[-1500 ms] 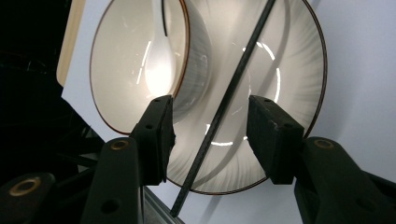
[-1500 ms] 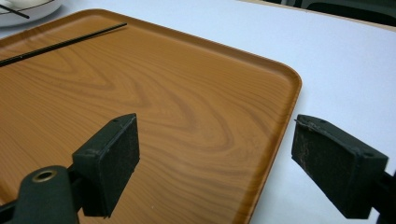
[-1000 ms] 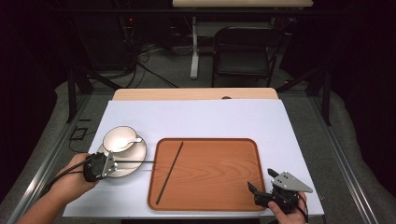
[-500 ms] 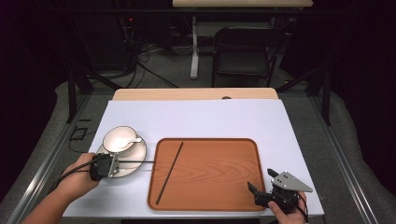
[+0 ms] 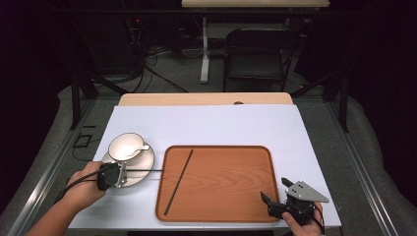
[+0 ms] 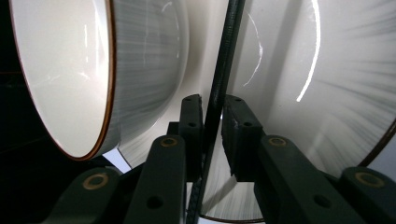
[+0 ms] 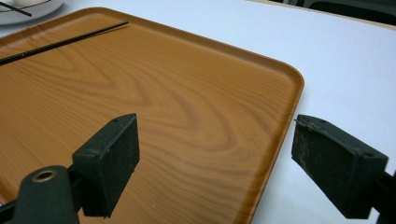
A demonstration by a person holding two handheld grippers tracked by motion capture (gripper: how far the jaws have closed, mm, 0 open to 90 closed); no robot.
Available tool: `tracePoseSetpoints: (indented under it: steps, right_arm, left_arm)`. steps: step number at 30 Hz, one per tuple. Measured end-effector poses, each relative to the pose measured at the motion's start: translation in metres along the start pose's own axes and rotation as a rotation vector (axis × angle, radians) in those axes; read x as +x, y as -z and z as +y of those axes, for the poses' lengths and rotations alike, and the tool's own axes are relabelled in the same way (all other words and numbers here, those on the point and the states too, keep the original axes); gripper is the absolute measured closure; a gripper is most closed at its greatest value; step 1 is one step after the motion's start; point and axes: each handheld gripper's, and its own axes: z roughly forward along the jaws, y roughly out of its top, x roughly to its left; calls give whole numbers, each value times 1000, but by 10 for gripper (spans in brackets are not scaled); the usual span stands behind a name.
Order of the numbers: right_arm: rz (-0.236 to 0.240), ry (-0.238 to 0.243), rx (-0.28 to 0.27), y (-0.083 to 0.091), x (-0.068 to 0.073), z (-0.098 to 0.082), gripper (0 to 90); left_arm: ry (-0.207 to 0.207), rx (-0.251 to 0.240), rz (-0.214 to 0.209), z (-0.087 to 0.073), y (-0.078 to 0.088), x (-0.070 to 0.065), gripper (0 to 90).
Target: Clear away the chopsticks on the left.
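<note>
The left gripper (image 6: 212,135), its jaws just closing, pinches a thin black chopstick (image 6: 223,70) across the white saucer (image 5: 140,169); the right gripper (image 7: 215,163) gapes; a hasty lift could tip the white cup (image 5: 125,146).

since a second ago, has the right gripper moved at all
No. The right gripper sits at the same near right corner of the wooden tray, jaws open.

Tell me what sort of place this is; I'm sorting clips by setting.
Probably a lab or recording studio: black-curtained surroundings, loose cables on the floor, a folding chair, and a table with white covering holding a staged tray.
</note>
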Motion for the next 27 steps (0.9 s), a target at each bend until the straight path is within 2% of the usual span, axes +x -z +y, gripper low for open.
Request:
tracePoseSetpoints:
  steps: [8,12,14,15,18,19,23,27]
  right_arm:
    - [1,1,0,0,0,0,148]
    - [0,0,0,0,0,0,148]
    - [-1,0,1,0,0,0,148]
    - [-1,-1,1,0,0,0,148]
    - [-2,0,1,0,0,0,148]
    - [-1,0,1,0,0,0,148]
    - [-3,-2,1,0,0,0,148]
    - [-2,-2,1,0,0,0,148]
  left_arm:
    - [-39,21,-10,1,3,0,853]
    - [-35,20,-6,-2,9,1,854]
    - [-20,9,-14,-3,14,3,855]
    - [-13,3,-2,-4,17,3,854]
    - [41,-32,-14,-6,32,10,855]
    - [41,-32,-14,-6,32,10,855]
    - [94,-61,-25,-7,45,17,855]
    - [100,-73,-21,-4,53,21,855]
